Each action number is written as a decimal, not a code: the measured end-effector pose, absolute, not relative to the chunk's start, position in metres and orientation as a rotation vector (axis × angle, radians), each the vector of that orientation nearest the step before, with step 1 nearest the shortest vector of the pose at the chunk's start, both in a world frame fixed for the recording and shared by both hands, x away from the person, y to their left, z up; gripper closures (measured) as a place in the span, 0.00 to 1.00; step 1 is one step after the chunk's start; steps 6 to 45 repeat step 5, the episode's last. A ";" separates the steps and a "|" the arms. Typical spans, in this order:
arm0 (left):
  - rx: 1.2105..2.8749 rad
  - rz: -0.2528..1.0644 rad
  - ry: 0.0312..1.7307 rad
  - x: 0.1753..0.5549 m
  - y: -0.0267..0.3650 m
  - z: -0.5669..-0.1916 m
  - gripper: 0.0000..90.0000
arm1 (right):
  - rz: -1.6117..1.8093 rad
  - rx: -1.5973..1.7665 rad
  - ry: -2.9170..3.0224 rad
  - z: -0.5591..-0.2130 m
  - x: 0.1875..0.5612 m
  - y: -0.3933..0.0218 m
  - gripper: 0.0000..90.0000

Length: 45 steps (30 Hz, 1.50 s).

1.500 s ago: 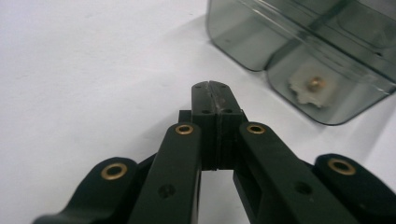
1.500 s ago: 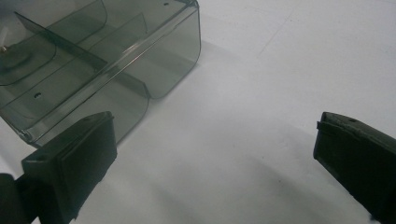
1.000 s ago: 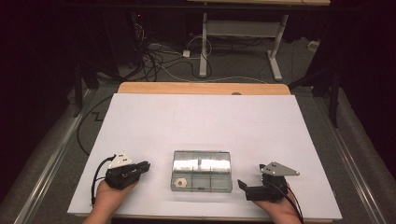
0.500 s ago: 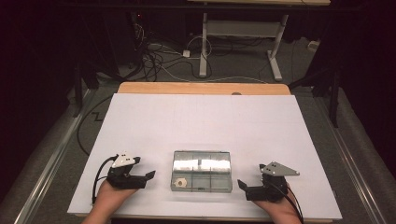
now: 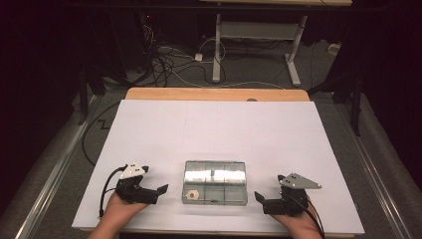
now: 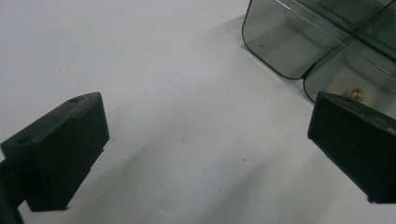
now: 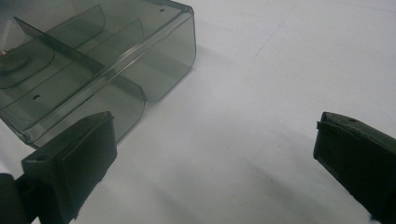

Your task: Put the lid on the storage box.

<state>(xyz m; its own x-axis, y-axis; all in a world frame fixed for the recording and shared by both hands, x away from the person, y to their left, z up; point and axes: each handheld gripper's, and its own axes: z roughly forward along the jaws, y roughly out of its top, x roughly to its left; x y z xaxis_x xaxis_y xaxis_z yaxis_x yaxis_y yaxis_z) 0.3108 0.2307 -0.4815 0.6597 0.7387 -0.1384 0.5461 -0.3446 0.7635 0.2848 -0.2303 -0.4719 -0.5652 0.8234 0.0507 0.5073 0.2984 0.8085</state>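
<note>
High view: a clear compartment box [image 5: 215, 182] is seen lying on the white tabletop [image 5: 214, 129] near the person's edge, between the two grippers and apart from both. A small pale piece [image 5: 191, 195] is seen in the box's near-left compartment; what it is cannot be told from above. The left gripper [image 5: 158, 190] is held low at the box's left, pointed toward the box, and its jaws have just been opening; they are now spread wide with nothing between them. The right gripper [image 5: 260, 197] is held at the box's right, likewise pointed toward the box.

Left gripper view: the two black jaws are set far apart over bare tabletop, and a rounded corner of the box [image 6: 327, 42] is seen at upper right, with a small brass-coloured item [image 6: 354, 92] inside a compartment just above the right-hand jaw.

Right gripper view: the jaws are spread wide with bare tabletop between them, and the box [image 7: 93, 60] is seen at upper left, its dividers visible through the tinted wall.
</note>
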 end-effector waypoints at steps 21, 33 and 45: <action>2.033 0.294 1.002 0.312 0.231 -0.481 0.00 | 1.161 1.195 2.194 -0.472 0.285 -0.232 0.00; 2.033 0.294 1.002 0.312 0.231 -0.481 0.00 | 1.161 1.195 2.194 -0.472 0.285 -0.232 0.00; 2.033 0.294 1.002 0.312 0.231 -0.481 0.00 | 1.161 1.195 2.194 -0.472 0.285 -0.232 0.00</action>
